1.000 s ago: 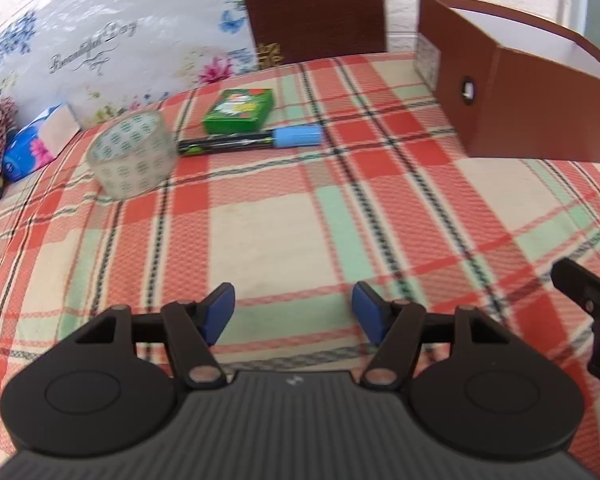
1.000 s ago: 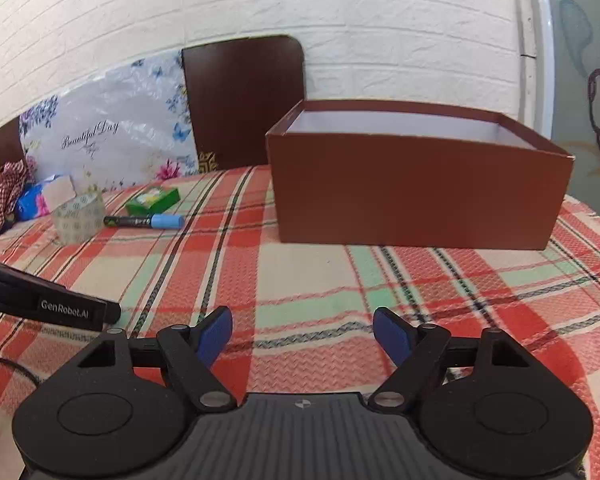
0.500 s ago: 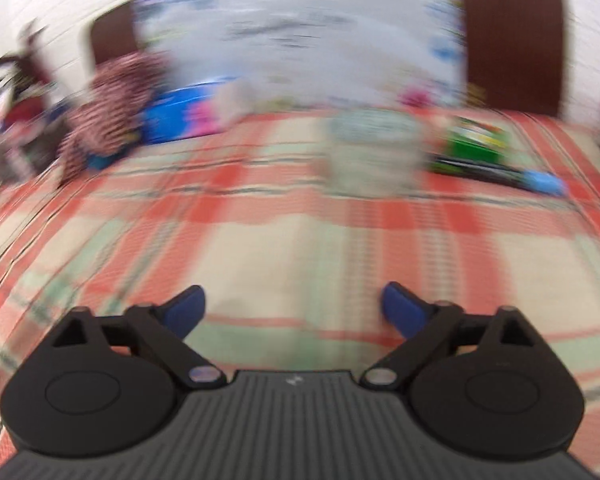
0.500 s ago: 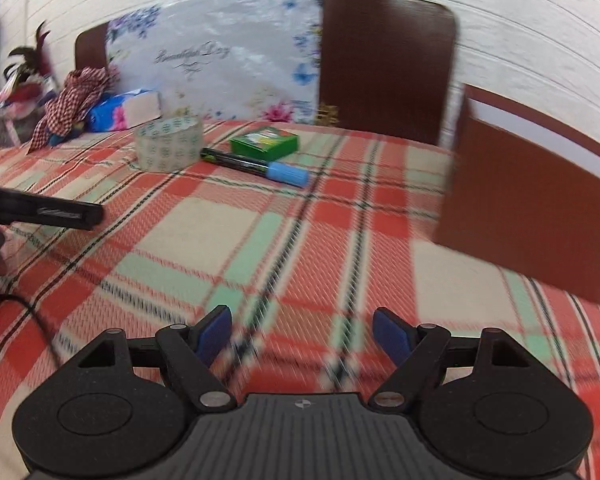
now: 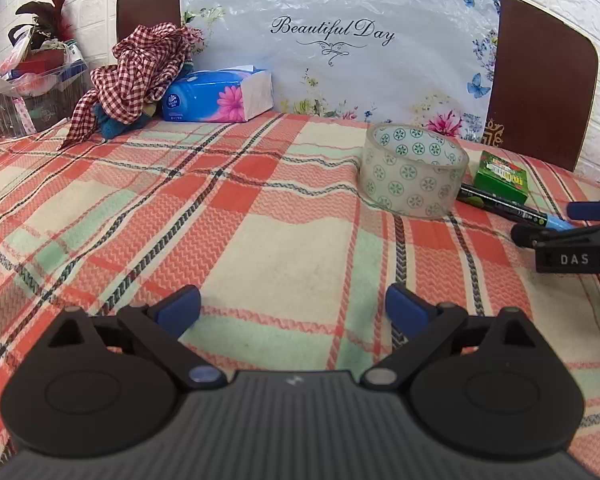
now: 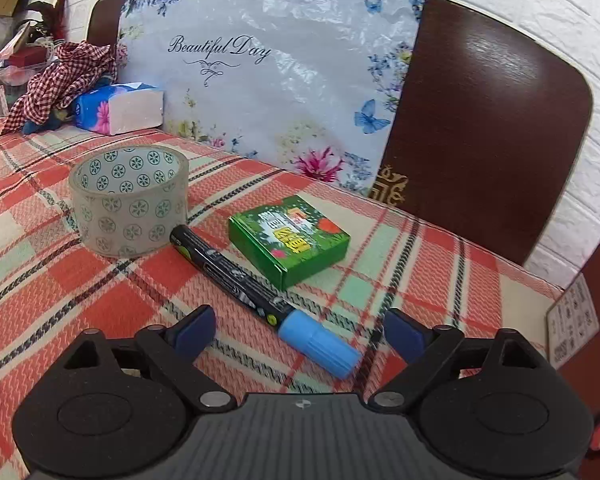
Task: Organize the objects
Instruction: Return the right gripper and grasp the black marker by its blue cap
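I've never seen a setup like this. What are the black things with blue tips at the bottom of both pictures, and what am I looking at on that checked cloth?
Each is a hand-held two-finger gripper, carried by a person, with a wide-angle camera looking along its fingers. One picture comes from the left gripper, the other from the right gripper. Both are open and hold nothing.

On the plaid cloth lie a roll of clear tape, a black marker with a blue cap and a small green box. The blue cap lies between the right gripper's fingers. Further back are a tissue pack and a checked rag. The right gripper also shows at the edge of the left view.
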### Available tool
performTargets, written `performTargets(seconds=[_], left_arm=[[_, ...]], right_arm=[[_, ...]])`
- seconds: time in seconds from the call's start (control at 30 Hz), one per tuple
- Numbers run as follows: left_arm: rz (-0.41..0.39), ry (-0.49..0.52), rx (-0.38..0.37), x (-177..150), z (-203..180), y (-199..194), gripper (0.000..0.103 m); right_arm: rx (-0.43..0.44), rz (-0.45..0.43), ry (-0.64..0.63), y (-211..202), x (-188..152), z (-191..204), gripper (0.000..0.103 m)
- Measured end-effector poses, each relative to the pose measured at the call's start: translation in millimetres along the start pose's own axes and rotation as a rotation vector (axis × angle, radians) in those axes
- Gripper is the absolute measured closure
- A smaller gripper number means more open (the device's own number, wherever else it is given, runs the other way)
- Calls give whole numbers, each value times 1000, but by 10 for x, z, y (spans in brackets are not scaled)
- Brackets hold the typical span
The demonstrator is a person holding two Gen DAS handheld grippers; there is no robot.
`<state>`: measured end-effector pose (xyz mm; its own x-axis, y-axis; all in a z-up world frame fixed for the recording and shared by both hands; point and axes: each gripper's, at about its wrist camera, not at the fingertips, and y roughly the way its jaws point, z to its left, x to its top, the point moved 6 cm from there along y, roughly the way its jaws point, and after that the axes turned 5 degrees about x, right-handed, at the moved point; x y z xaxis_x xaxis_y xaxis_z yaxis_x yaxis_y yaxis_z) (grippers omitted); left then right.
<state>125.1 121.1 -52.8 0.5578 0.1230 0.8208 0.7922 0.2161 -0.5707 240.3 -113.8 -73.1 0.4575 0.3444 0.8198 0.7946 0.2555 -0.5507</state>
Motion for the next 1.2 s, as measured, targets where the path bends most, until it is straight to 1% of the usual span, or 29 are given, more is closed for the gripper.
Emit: performTargets(seconds=[0.03,0.07,0.1,0.17,0.23,0.33,0.5,0.6,0.7,0.87,0.93,1.0,1.07,1.1,1.13,1.2], left_arm=[[1,0,0,0,-6,7,3],[2,2,2,2,-10,11,3],[2,4,3,4,-16,13,3],[2,8,5,8,-24,21,3],[3,11,7,6,-28,22,3],[5,16,11,7,-33,28,2],[5,21,17,7,-38,23,2],[3,26,25,2,-43,12,2],[4,29,30,2,-43,7,1],[6,33,43,-9,-45,-6,0],[9,32,49,-15,-38,-14,0],[10,32,50,-20,-34,-18,0],[11,35,54,-21,-37,-18,0],[12,37,56,-22,-39,-19,0],[12,37,58,-25,-40,-21,0],[14,39,61,-28,-38,-22,0]], right_arm=[[29,-5,-2,-13,-5,25,36],[60,-13,-14,-45,-18,68,56],[65,-15,-29,-74,-29,116,65],[45,-22,-58,-173,-86,229,78],[52,-26,-46,-324,-172,319,82],[81,-12,37,-603,-333,346,82],[129,29,154,-1214,-767,391,83],[118,31,181,-1567,-1007,435,83],[99,22,180,-1787,-1153,446,82],[100,20,249,-1833,-1199,353,81],[95,20,242,-1830,-1197,361,80],[94,24,233,-1813,-1169,390,76],[103,24,218,-1734,-1094,396,71],[108,20,210,-1669,-1039,405,71],[115,14,199,-1594,-980,421,70],[141,24,182,-1413,-887,482,66]])
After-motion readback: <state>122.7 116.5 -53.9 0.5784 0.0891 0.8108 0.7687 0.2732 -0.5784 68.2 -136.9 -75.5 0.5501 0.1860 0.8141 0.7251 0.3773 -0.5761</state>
